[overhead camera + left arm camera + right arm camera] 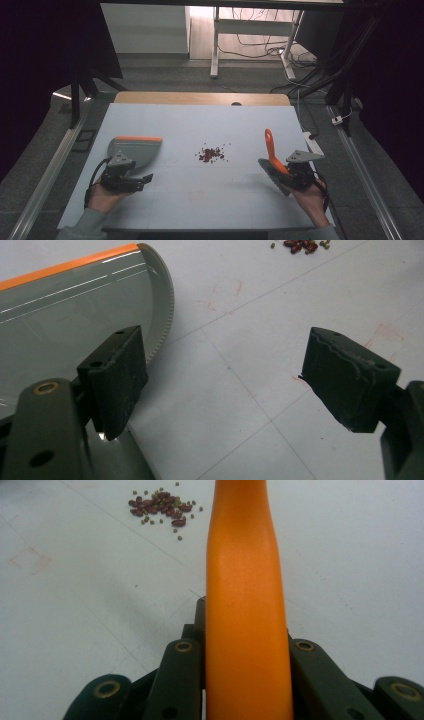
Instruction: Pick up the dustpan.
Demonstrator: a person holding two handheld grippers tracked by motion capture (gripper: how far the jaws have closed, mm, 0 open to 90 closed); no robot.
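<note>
Two grippers sat near table (200,200) front: left gripper (225,385) jaws wide apart, touching nothing, grey dustpan (134,148) just beside; right gripper (292,175) clamped on orange brush handle (245,605), its bristles hidden. Farther out, small bean pile (211,154), individual beans too small to distinguish.

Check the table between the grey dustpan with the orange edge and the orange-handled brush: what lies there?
In the high view, a small pile of dark red beans lies on the white tabletop between the grey dustpan and the orange-handled brush; the rest is bare.
</note>
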